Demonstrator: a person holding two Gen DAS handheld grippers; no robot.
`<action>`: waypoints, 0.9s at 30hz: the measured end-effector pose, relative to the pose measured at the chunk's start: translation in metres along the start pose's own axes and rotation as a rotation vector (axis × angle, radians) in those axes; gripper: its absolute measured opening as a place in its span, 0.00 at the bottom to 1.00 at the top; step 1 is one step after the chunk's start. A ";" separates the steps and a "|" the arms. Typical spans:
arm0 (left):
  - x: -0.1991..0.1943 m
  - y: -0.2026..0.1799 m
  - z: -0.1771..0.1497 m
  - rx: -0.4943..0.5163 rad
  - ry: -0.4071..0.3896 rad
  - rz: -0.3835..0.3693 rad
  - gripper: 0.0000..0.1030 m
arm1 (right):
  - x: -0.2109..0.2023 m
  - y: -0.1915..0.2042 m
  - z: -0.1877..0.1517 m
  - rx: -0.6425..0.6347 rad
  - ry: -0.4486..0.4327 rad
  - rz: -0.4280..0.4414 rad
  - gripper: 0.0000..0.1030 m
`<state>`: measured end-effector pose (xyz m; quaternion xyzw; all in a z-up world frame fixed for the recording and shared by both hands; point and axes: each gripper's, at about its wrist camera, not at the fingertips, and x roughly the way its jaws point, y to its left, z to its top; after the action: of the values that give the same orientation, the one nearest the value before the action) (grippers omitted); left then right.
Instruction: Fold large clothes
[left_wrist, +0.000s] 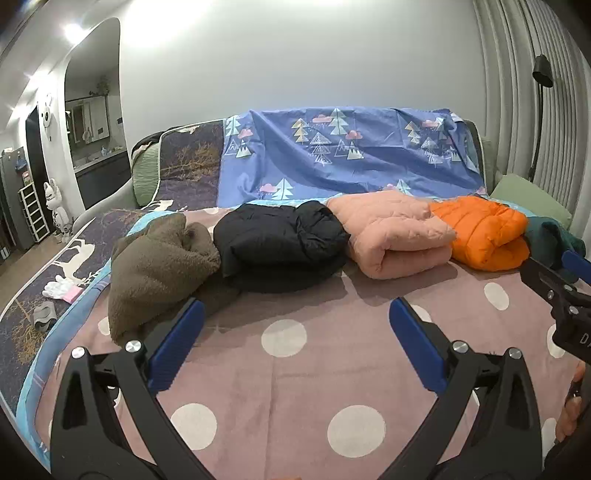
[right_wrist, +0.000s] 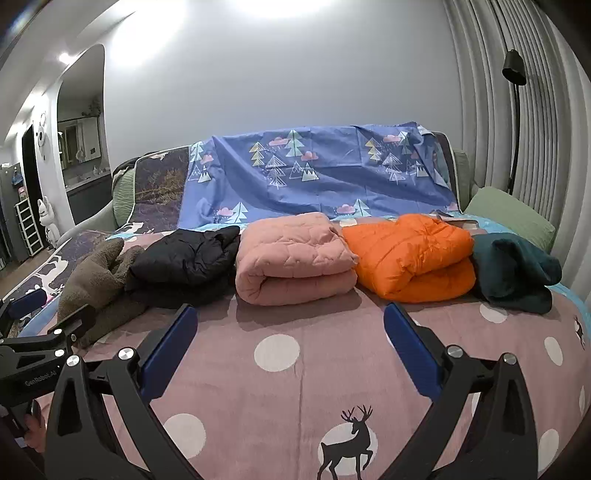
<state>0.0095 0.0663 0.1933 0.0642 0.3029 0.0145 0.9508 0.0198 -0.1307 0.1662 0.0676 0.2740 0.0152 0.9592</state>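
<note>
Five bundled garments sit in a row on the bed; both your grippers hover empty in front of them.

Your left gripper (left_wrist: 295, 314) is spread wide over the pink dotted blanket (left_wrist: 295, 387), nothing between its blue pads (left_wrist: 417, 343). Your right gripper (right_wrist: 290, 321) is spread just as wide, also empty, above the same blanket near the deer print (right_wrist: 347, 446). Along the far side, left to right, lie a brown fleece (left_wrist: 155, 269), loosely heaped, a black jacket (left_wrist: 280, 240), a folded pink quilt (right_wrist: 295, 254), a folded orange jacket (right_wrist: 410, 254) and a teal fleece (right_wrist: 513, 273), each touching its neighbour. Behind them a blue tree-print sheet (right_wrist: 314, 177) drapes the backrest.
</note>
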 end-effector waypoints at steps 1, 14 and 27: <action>0.001 -0.001 -0.001 0.002 0.003 0.003 0.98 | 0.000 0.000 0.000 0.000 0.000 -0.003 0.98; 0.004 0.000 -0.005 -0.003 0.004 -0.005 0.98 | -0.002 0.003 -0.004 -0.003 0.000 -0.012 0.98; 0.004 -0.004 -0.009 0.017 0.014 -0.004 0.98 | -0.001 0.006 -0.008 -0.013 0.013 -0.017 0.98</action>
<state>0.0073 0.0632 0.1834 0.0715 0.3096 0.0106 0.9481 0.0146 -0.1238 0.1615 0.0589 0.2806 0.0093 0.9580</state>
